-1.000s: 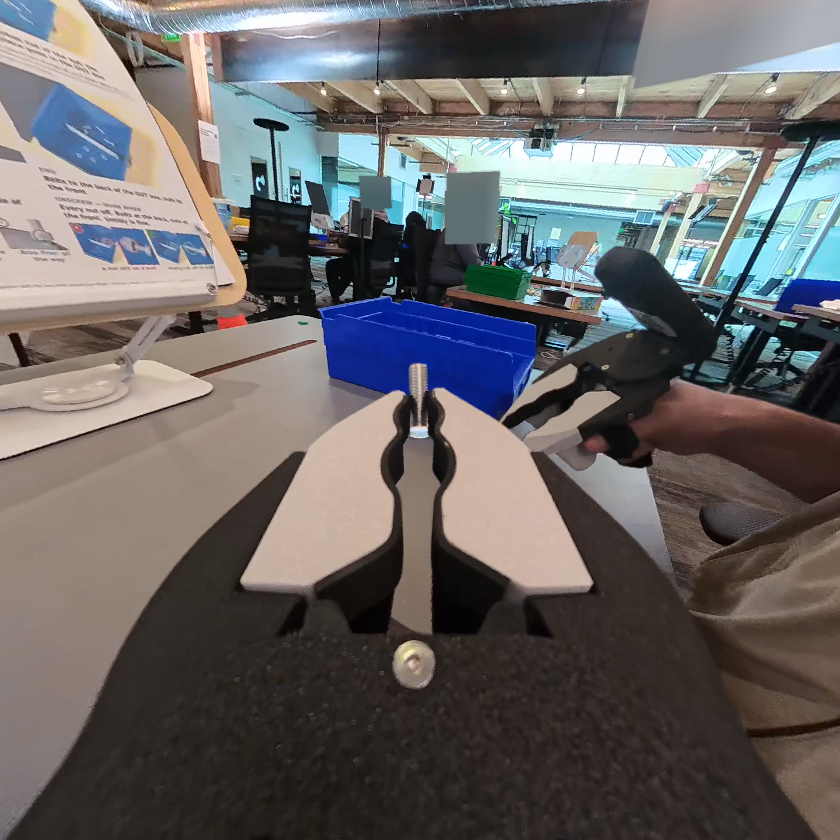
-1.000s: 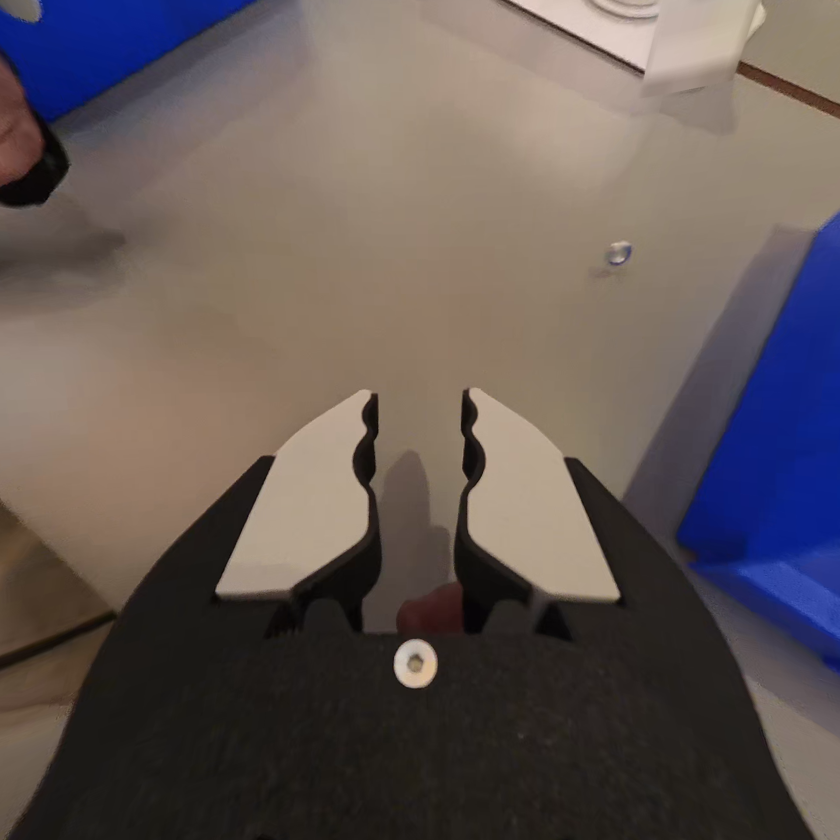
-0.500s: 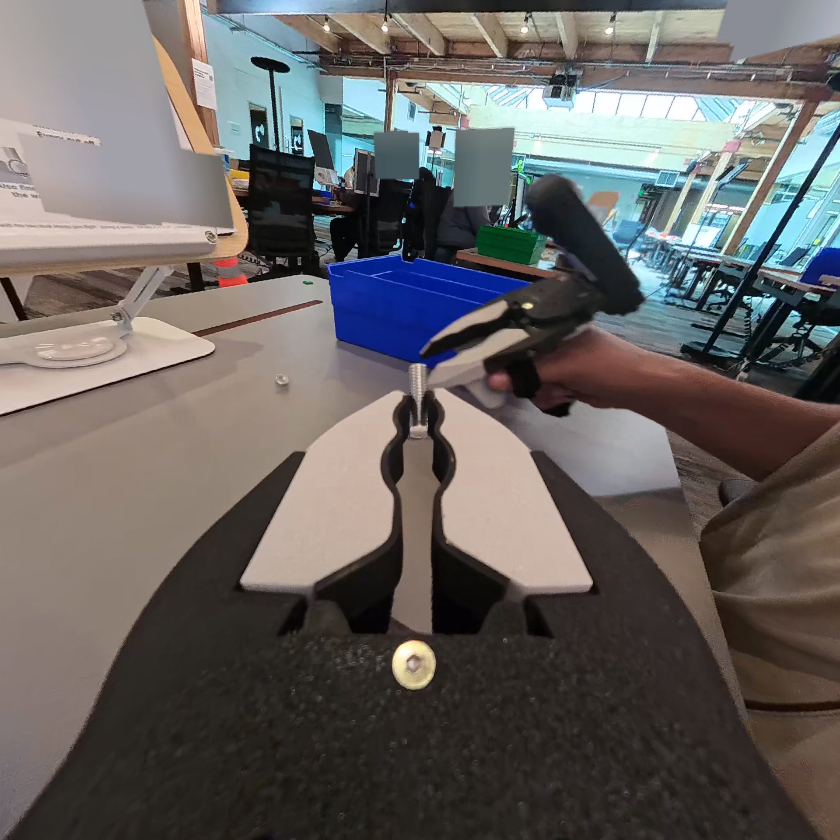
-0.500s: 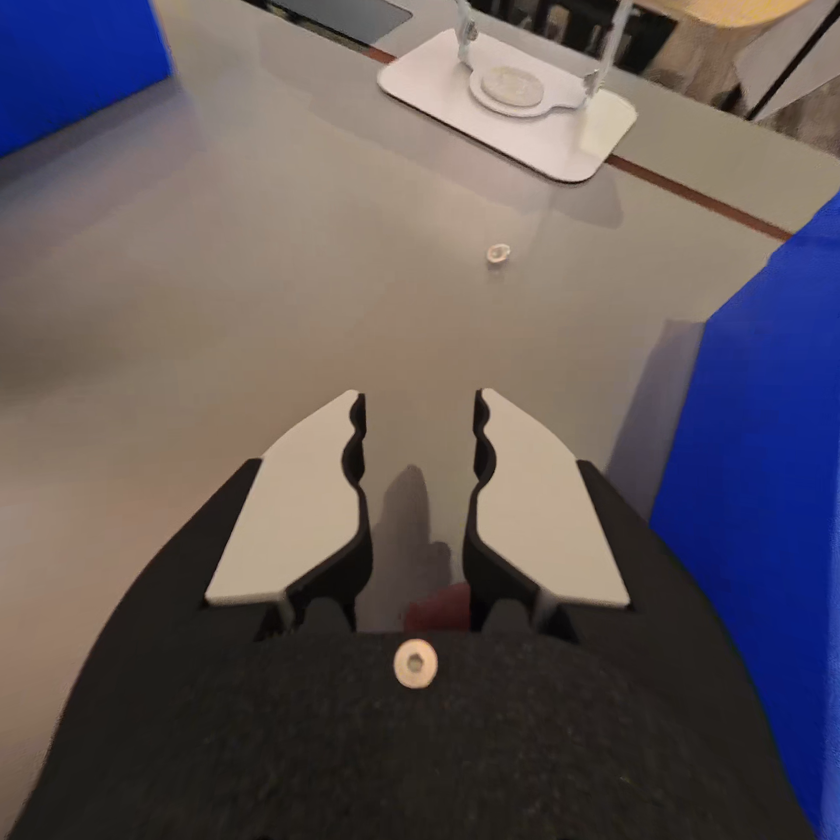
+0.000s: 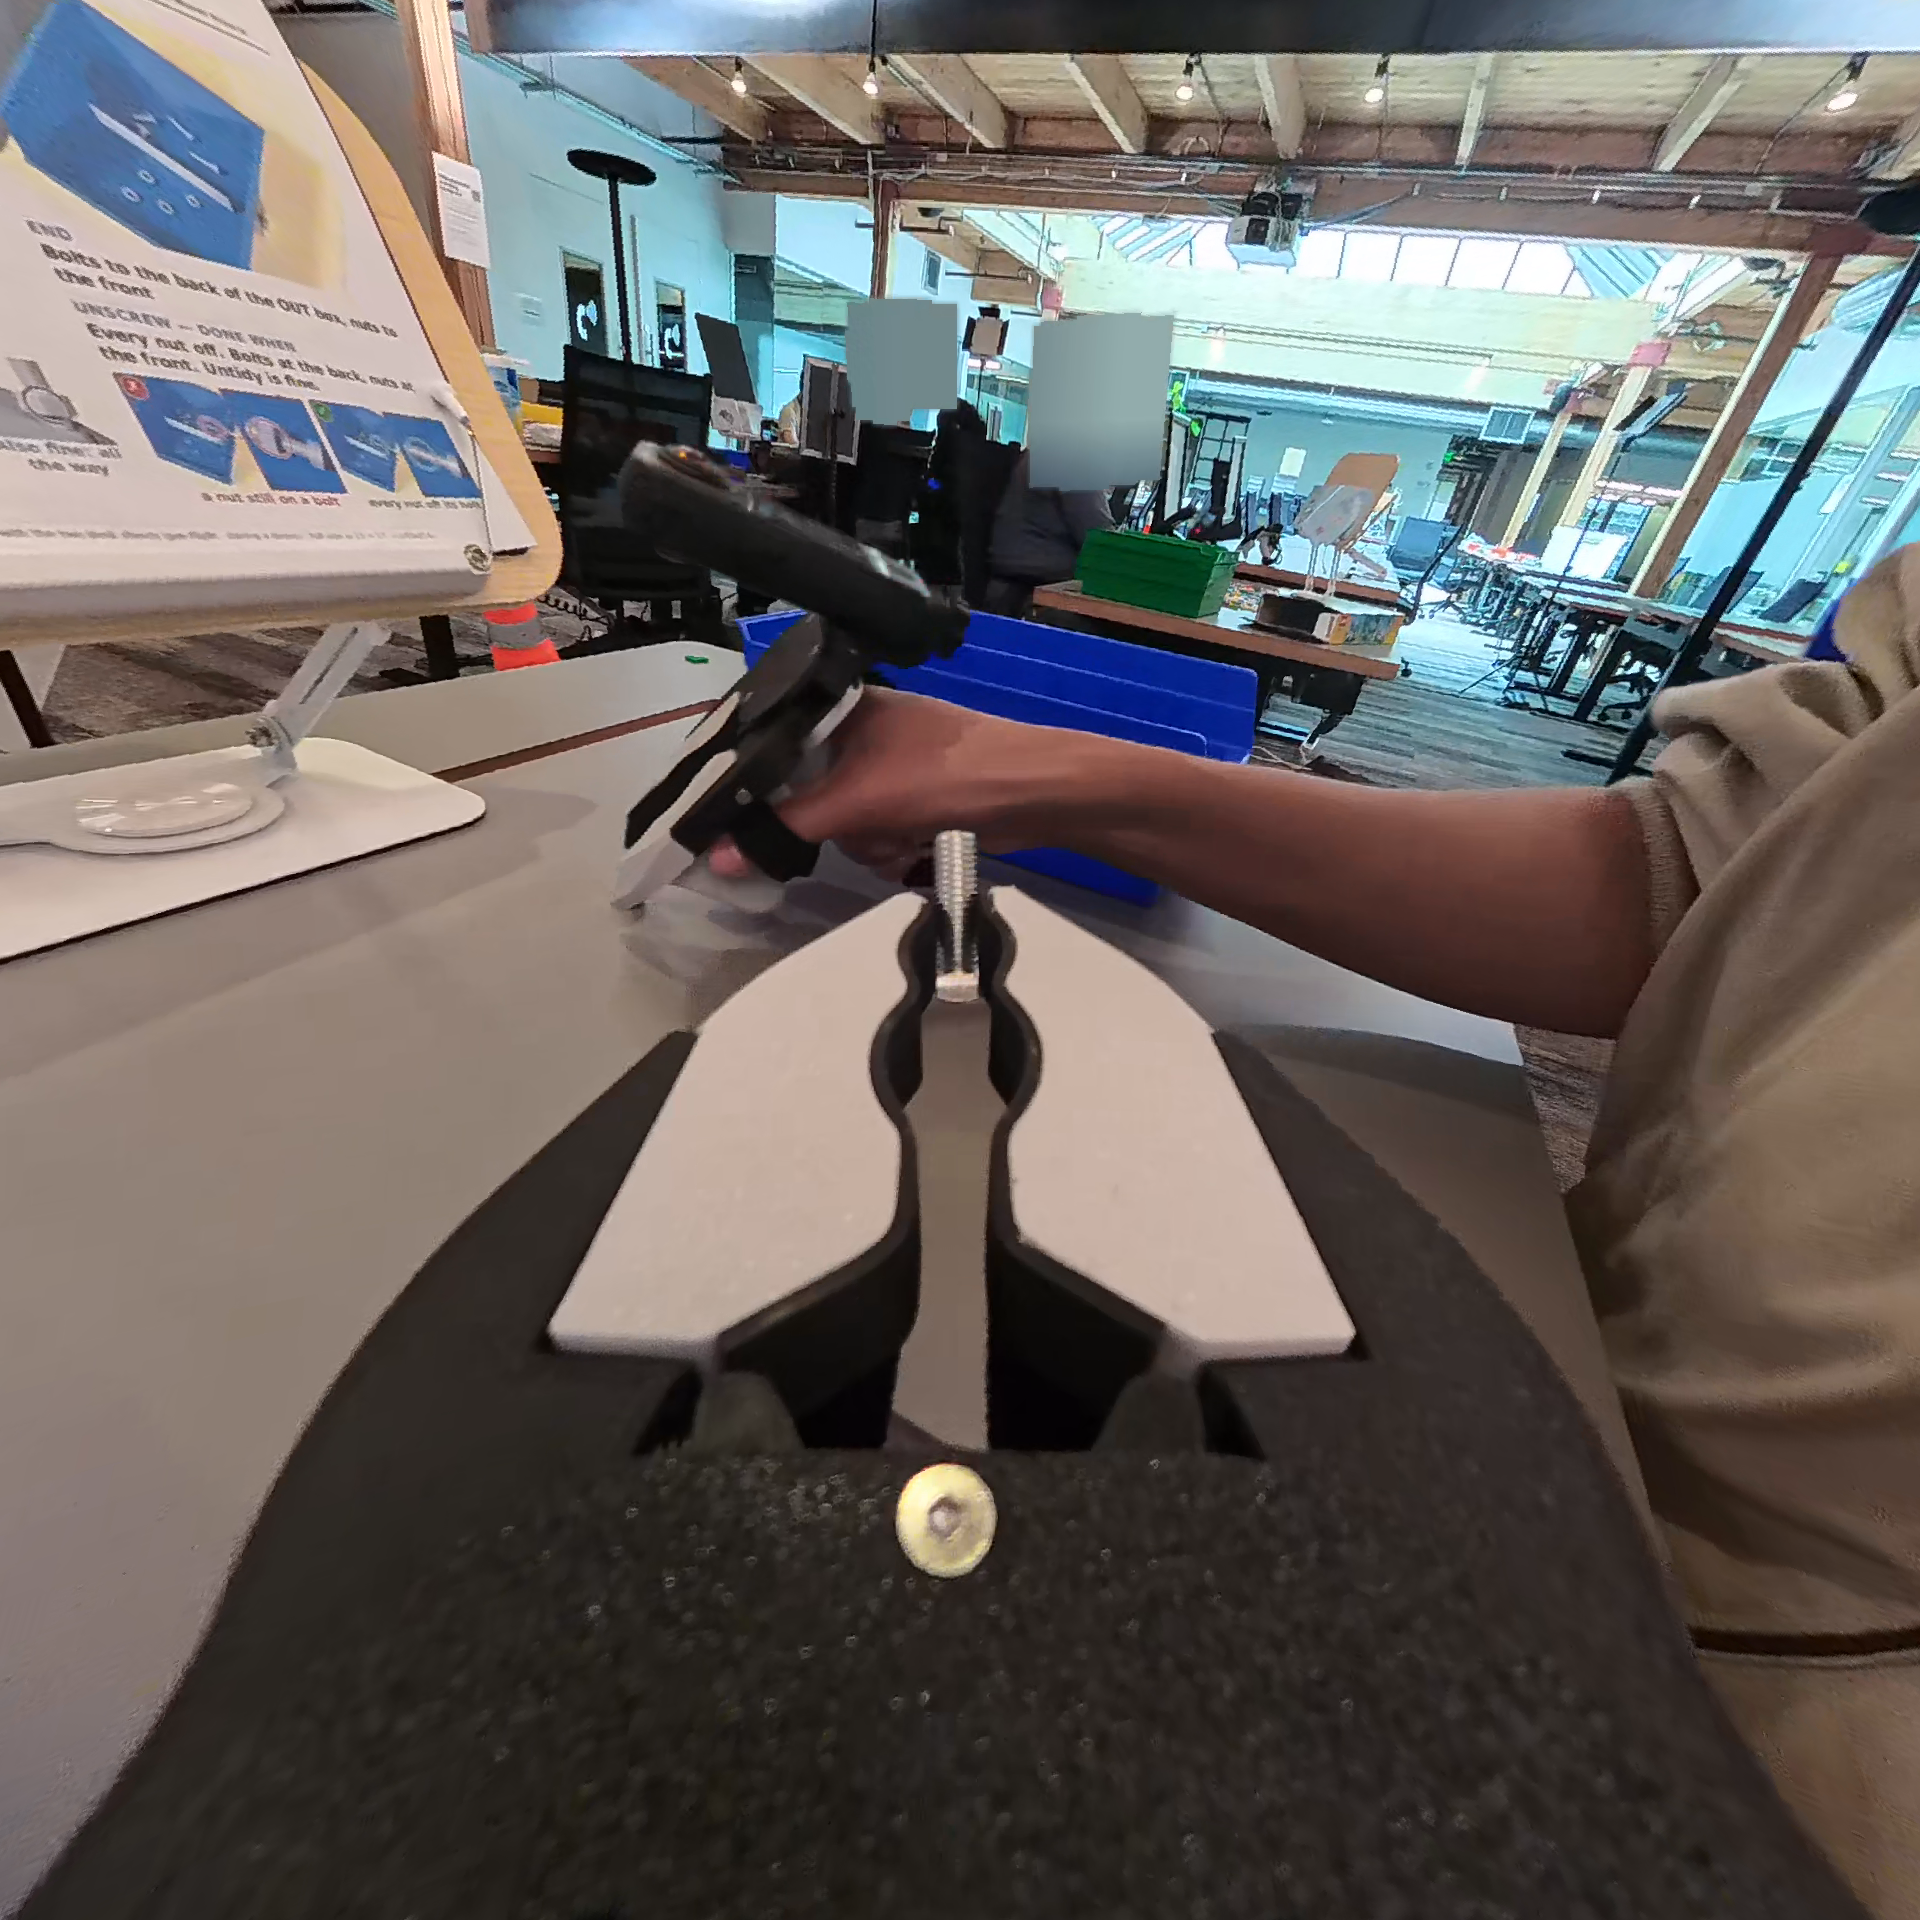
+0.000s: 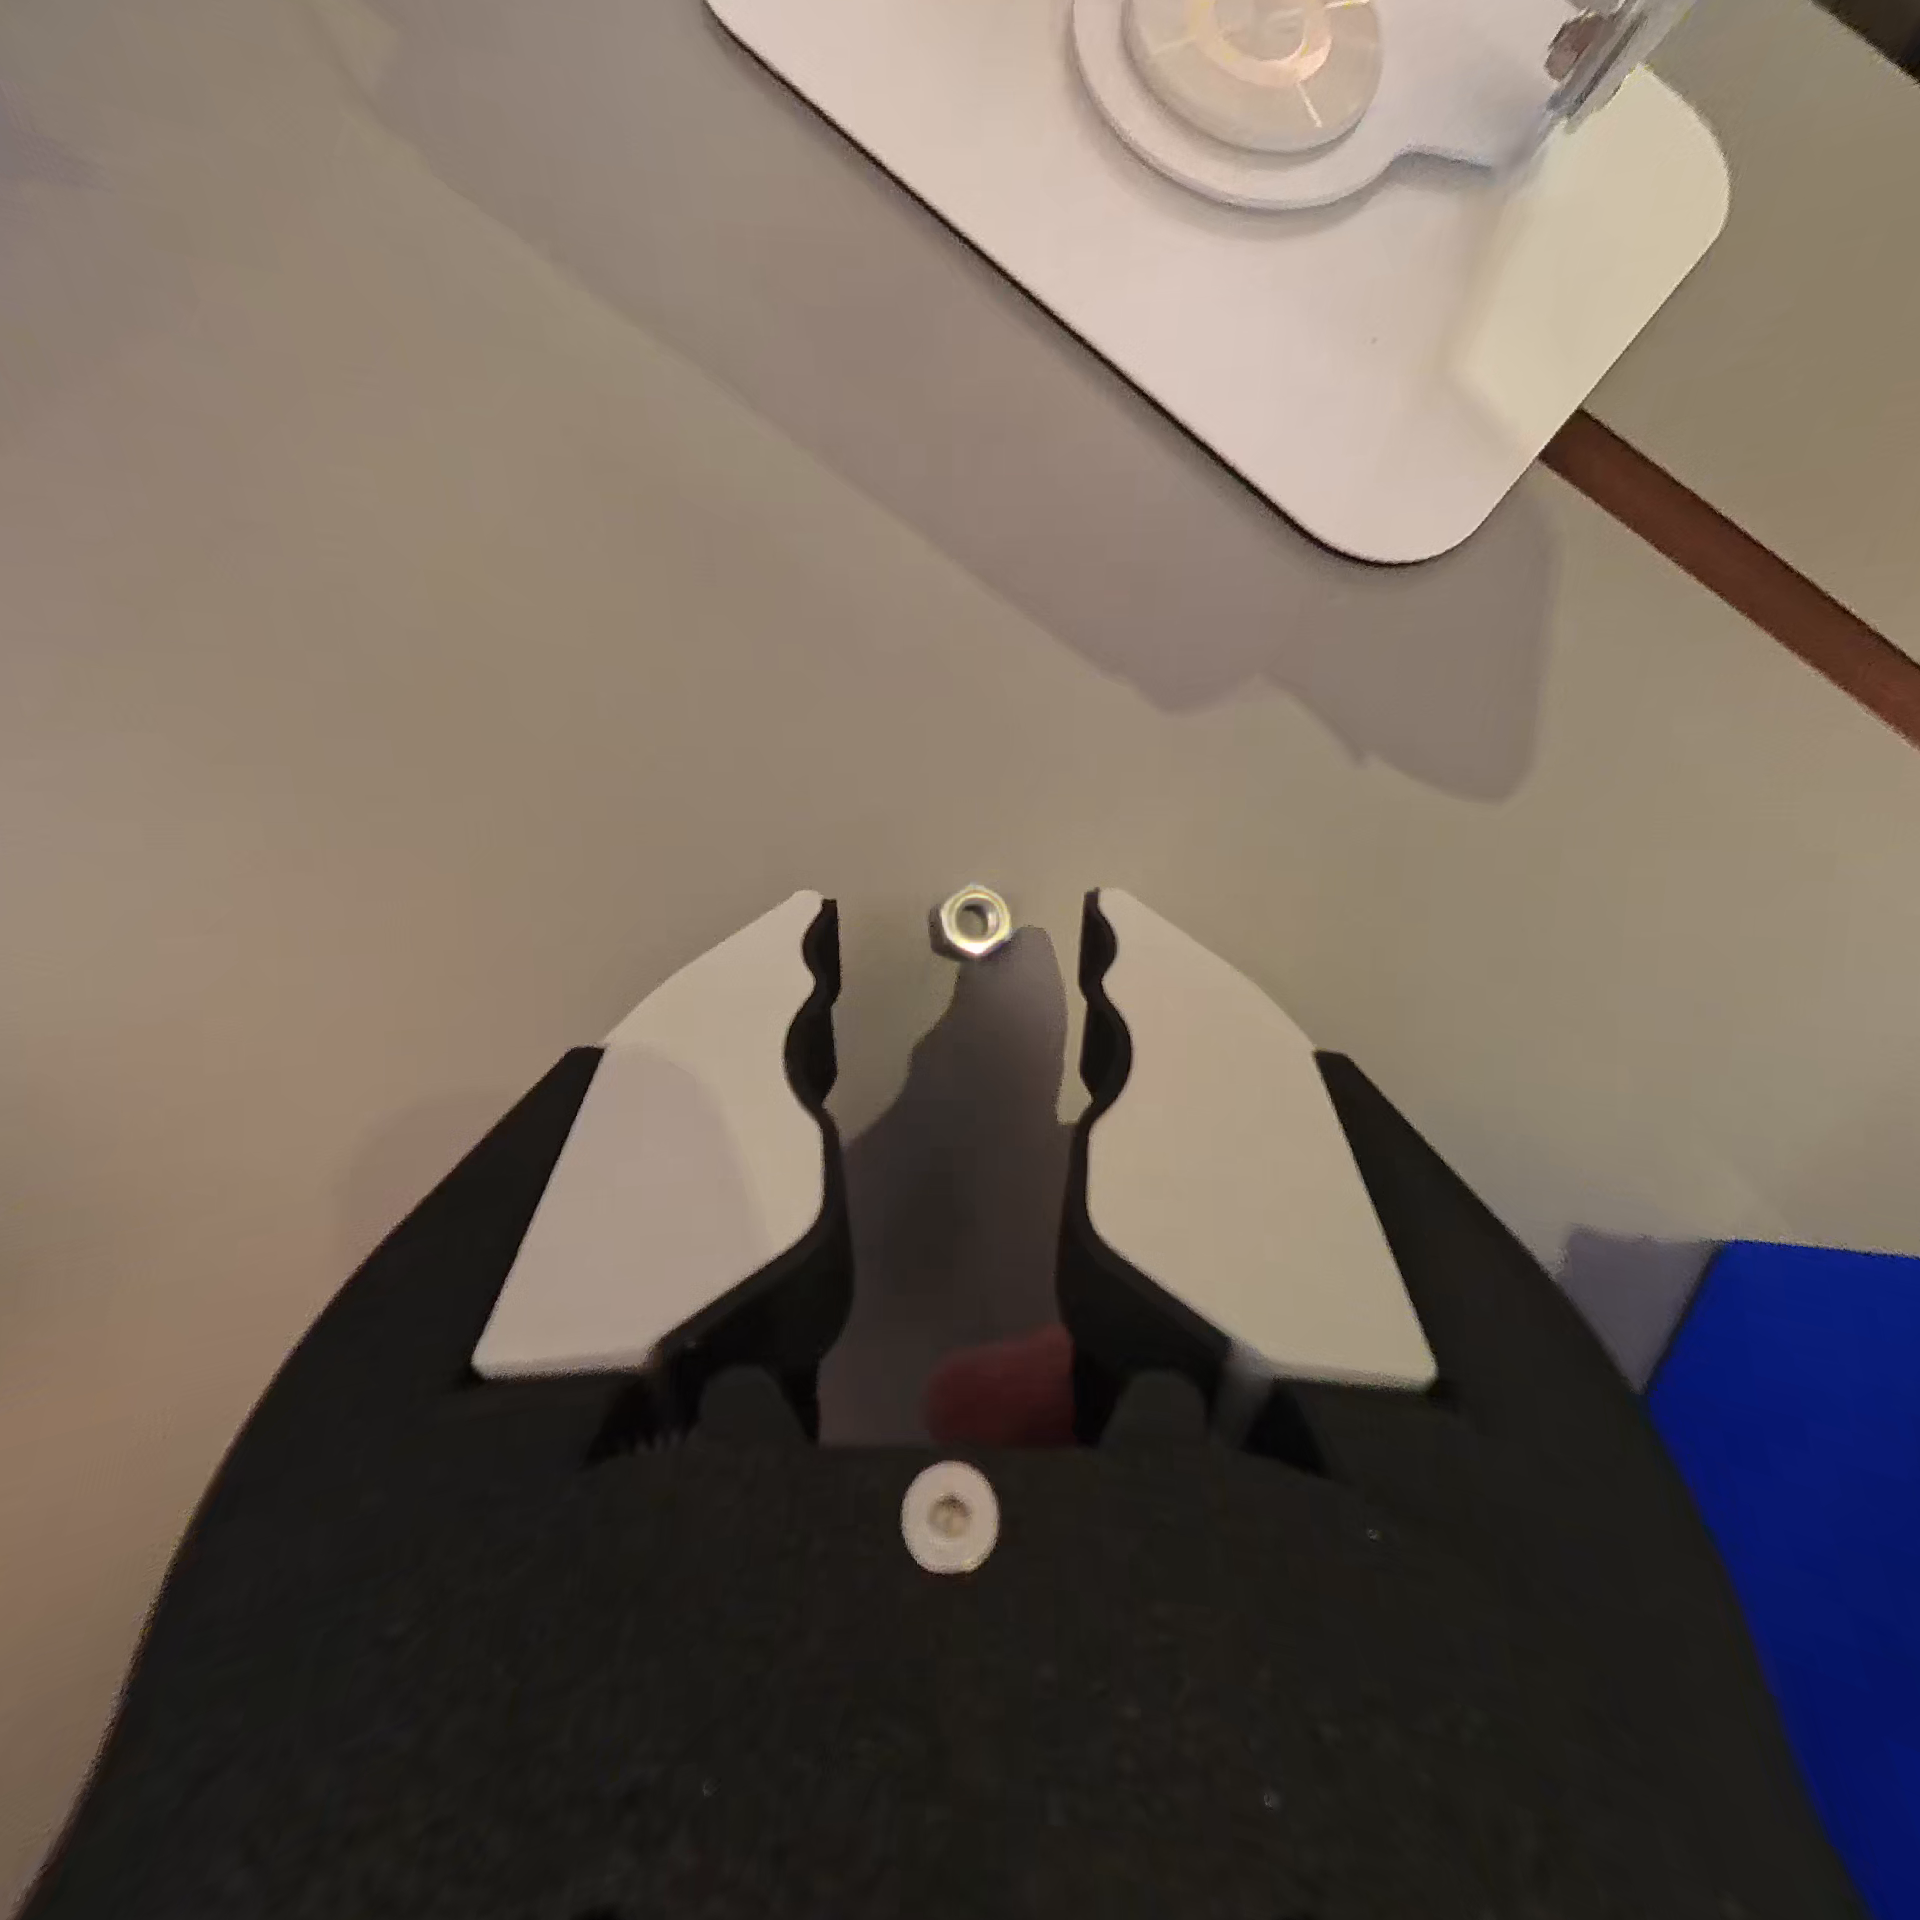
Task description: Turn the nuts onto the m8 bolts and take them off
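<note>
L gripper (image 5: 956, 935) is clamped on 1 bolt (image 5: 954, 894): head pinched in the notch near the fingertips, threaded shank sticking up approx vertical. No nut on the visible thread.

R gripper (image 6: 961, 920) has its jaws spread, nothing held. 1 hex nut (image 6: 969, 923) lies flat on the grey table (image 6: 416, 623), hole up, right between the 2 fingertips, a bit nearer the left-hand one; prob. not touching either pad, but view is a little soft so can't be sure. In the L wrist view the R gripper (image 5: 665, 883) shows angled down w/ tips at the tabletop, held by a hand (image 5: 894, 779), beyond and left of the bolt.

Further out: white stand base (image 6: 1351, 312) past the nut, carrying an instruction sheet (image 5: 208, 312). Blue bin (image 5: 1091, 707) behind the hand; its edge also shows at the lower right of the R wrist view.
</note>
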`<control>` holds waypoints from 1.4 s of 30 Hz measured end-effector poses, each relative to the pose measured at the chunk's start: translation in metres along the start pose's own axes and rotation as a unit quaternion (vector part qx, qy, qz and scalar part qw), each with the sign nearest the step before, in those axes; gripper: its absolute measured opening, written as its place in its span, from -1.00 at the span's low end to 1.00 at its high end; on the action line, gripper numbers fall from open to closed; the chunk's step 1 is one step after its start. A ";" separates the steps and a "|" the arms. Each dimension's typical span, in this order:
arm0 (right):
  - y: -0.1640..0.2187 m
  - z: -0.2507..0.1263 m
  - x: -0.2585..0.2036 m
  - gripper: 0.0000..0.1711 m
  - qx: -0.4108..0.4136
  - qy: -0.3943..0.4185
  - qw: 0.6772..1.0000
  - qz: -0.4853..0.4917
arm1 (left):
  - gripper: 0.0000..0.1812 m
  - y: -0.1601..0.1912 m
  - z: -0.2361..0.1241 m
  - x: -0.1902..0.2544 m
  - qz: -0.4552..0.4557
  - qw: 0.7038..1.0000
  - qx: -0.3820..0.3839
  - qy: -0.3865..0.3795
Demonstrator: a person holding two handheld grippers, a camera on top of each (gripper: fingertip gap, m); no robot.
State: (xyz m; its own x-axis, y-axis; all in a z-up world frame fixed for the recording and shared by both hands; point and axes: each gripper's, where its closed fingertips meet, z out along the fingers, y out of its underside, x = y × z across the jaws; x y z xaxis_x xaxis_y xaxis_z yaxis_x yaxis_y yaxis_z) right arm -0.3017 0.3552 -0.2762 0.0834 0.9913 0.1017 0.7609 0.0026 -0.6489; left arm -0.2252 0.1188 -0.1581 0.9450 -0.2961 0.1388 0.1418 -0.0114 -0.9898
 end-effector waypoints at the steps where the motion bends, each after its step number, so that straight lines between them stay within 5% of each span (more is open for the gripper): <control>1: 0.001 0.002 0.000 -0.51 -0.007 -0.002 1.000 0.000 | -0.92 0.000 0.000 0.001 -0.001 1.000 0.000 0.002; 7: 0.012 0.007 0.004 -0.83 -0.018 -0.022 1.000 0.009 | -0.92 -0.001 0.000 0.002 -0.003 1.000 -0.001 0.007; 12: 0.007 -0.002 -0.004 -0.84 0.017 -0.035 0.999 -0.026 | -0.92 -0.004 -0.001 -0.011 -0.013 1.000 0.006 -0.009; 17: -0.028 -0.084 -0.066 -0.84 0.162 -0.082 0.968 -0.173 | -0.92 -0.015 0.004 -0.024 -0.041 0.999 0.013 0.006; 21: -0.038 -0.175 -0.141 -0.84 0.284 -0.276 0.898 -0.192 | -0.92 -0.024 0.011 -0.015 -0.022 0.998 -0.003 0.055; 25: -0.035 -0.221 -0.174 -0.84 0.316 -0.398 0.844 -0.172 | -0.92 -0.034 0.016 0.009 0.011 0.993 -0.021 0.116; 33: -0.033 -0.234 -0.200 -0.84 0.308 -0.424 0.825 -0.211 | -0.92 -0.044 0.017 0.040 -0.022 0.982 -0.005 0.189; 42: -0.026 -0.233 -0.206 -0.84 0.264 -0.423 0.832 -0.244 | -0.92 -0.035 0.018 0.043 0.026 0.983 -0.032 0.177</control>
State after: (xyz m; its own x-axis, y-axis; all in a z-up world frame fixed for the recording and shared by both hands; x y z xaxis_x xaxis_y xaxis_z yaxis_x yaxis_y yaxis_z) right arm -0.1884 0.1199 -0.1048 -0.8051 0.5925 0.0285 0.1637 0.2681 -0.9494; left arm -0.1845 0.1238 -0.1175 0.7872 -0.6115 0.0799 0.0665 -0.0446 -0.9968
